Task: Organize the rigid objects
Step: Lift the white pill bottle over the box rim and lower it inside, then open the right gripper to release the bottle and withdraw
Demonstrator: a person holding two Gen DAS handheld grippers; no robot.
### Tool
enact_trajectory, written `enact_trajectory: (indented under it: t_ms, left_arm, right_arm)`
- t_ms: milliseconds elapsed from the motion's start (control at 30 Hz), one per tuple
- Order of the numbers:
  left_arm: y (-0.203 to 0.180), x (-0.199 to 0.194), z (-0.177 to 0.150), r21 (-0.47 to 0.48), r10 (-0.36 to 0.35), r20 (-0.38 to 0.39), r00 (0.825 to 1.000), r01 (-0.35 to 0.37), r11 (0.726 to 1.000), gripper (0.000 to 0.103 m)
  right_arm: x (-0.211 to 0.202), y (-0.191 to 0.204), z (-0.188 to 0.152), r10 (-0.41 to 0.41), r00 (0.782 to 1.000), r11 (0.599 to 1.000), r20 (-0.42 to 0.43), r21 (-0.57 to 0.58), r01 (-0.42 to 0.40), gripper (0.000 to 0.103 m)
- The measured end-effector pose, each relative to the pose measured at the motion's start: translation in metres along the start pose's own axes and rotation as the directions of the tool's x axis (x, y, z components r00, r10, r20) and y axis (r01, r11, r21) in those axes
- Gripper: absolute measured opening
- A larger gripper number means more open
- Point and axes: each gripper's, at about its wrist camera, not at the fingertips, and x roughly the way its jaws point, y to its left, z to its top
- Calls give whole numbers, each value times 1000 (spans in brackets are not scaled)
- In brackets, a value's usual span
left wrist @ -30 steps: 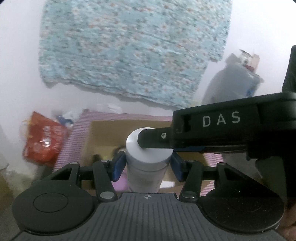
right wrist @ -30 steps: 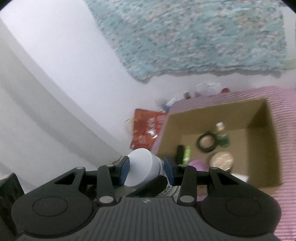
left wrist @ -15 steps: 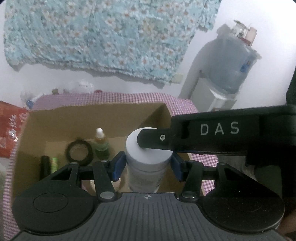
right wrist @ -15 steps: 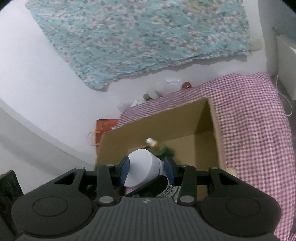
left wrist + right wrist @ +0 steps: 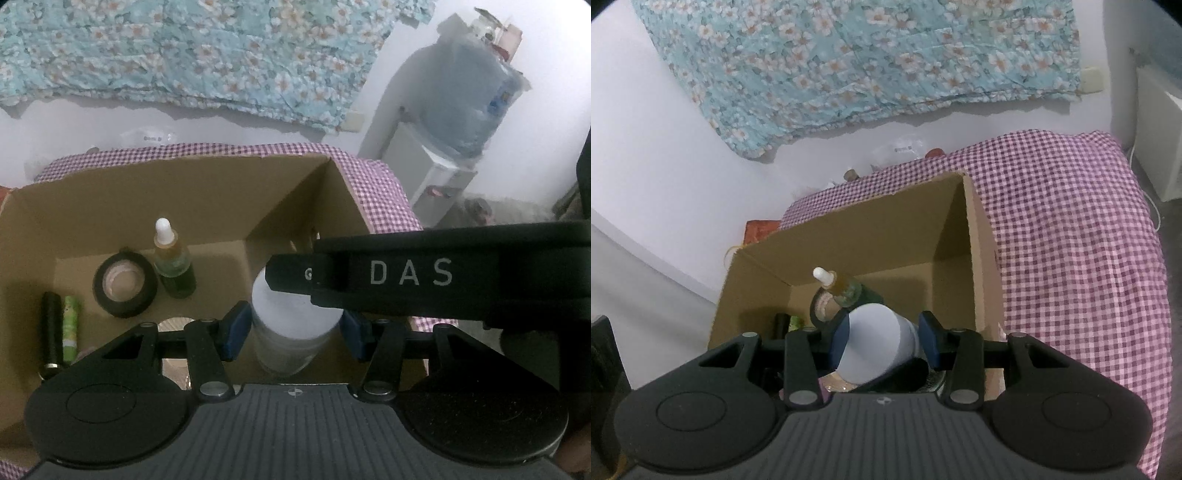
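Held low over the open cardboard box (image 5: 110,192), near its right inner corner: a white-capped jar (image 5: 295,314), upright in the left wrist view and not yet set down. Gripped at the cap by the right gripper (image 5: 882,341), pads tight on both sides, probably to carry the weight alone. Flanked lower down by the left gripper (image 5: 293,330), whose jaws have just been opening, with the jar between the pads (image 5: 232,328) and a thin gap showing, likely a handover before lowering.

Already standing or lying on the box floor to the left, so apparently sorted: 1 dropper bottle (image 5: 173,266), 1 black tape roll (image 5: 125,284), 2 slim tubes (image 5: 61,325) side by side.

Readable on the right gripper's finger: "DAS" (image 5: 410,272) in white capitals. On the jar's label, print too small to read.
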Motion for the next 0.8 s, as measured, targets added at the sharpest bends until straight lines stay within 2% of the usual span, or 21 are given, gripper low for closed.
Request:
enact_trajectory:
  t_ms: [233, 400, 500, 567, 667, 800]
  left_arm:
    - [-3, -19, 3, 18, 4, 42, 999, -4, 1000, 61]
    - [0, -54, -1, 19, 6, 90, 996, -8, 1000, 68]
    - [5, -82, -11, 15, 17, 118, 993, -19, 1000, 76]
    - [9, -98, -18, 12, 27, 131, 991, -29, 1000, 87]
    - [16, -120, -34, 7, 52, 154, 987, -54, 999, 99]
    - [33, -140, -54, -8, 80, 168, 983, -80, 997, 103]
  right_arm:
    - [-18, 3, -3, -3, 999, 1000, 47, 7, 3, 49]
    - [-53, 12, -9, 17, 992, 1000, 123, 24, -20, 51]
    - [-83, 25, -23, 13, 982, 1000, 190, 12, -15, 62]
    - [-101, 36, -35, -1, 972, 1000, 234, -2, 1, 63]
    - [-120, 50, -56, -26, 962, 999, 272, -13, 30, 75]
    - [-134, 67, -89, -84, 948, 995, 308, -25, 96, 84]
